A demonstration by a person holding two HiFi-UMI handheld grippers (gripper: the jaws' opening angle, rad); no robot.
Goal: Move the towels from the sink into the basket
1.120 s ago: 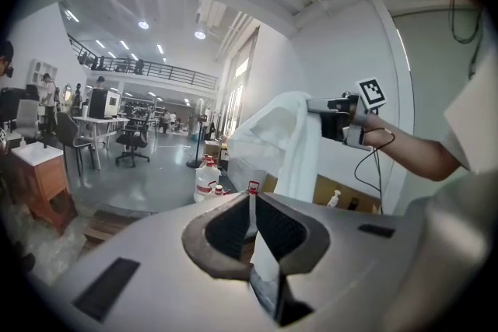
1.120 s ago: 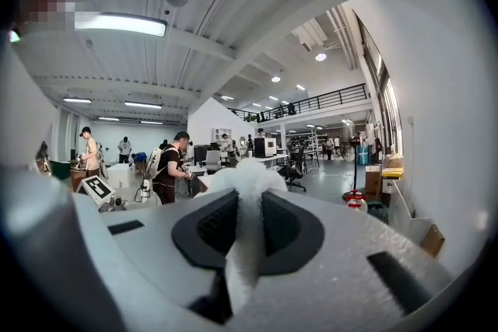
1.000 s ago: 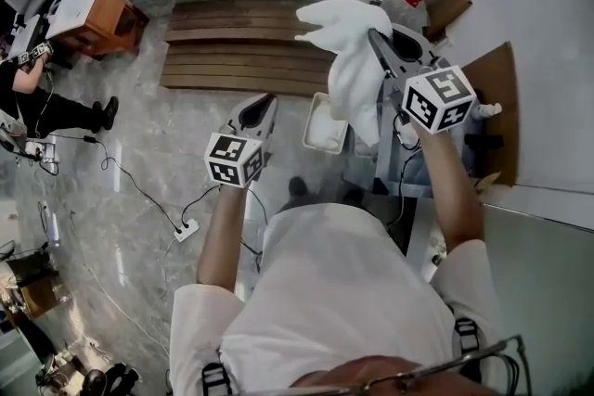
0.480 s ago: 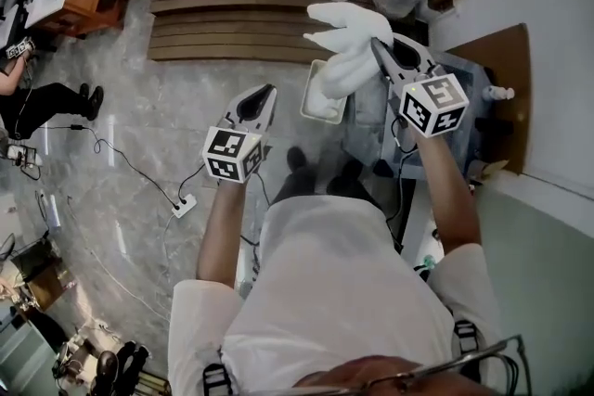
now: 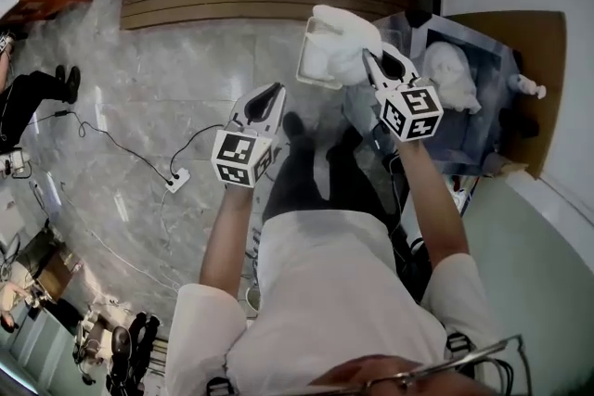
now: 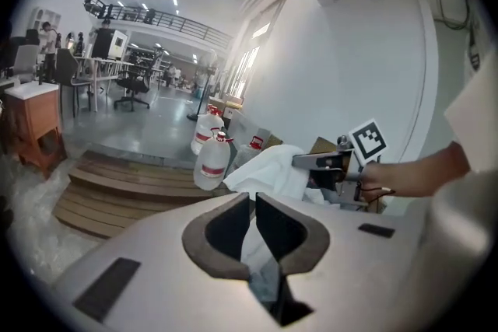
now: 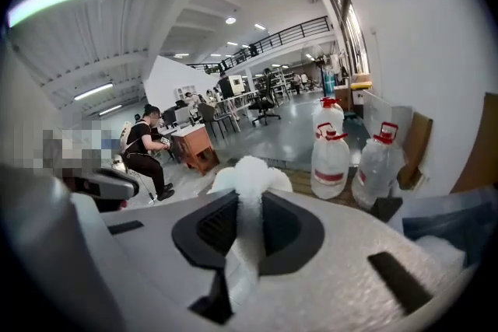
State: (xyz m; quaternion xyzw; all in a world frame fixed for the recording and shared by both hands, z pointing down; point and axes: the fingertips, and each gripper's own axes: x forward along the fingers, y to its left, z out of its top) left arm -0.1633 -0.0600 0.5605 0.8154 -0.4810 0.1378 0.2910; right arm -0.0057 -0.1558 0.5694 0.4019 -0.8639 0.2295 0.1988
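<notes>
We hold a white towel point(image 5: 342, 37) pinched in the right gripper point(image 5: 380, 62), bunched just above the white basket point(image 5: 305, 60) beside the sink point(image 5: 483, 121). To land it well, we should lower until its bulk sits inside the basket walls, then spread the jaws and lift straight out, so nothing drapes over the edge. The left gripper point(image 5: 270, 94) hangs empty, jaws pressed together. A second towel point(image 5: 452, 74) lies in the sink.

White towel point(image 7: 247, 190) between right gripper point(image 7: 249, 223) fingers point(image 7: 208, 233)
</notes>
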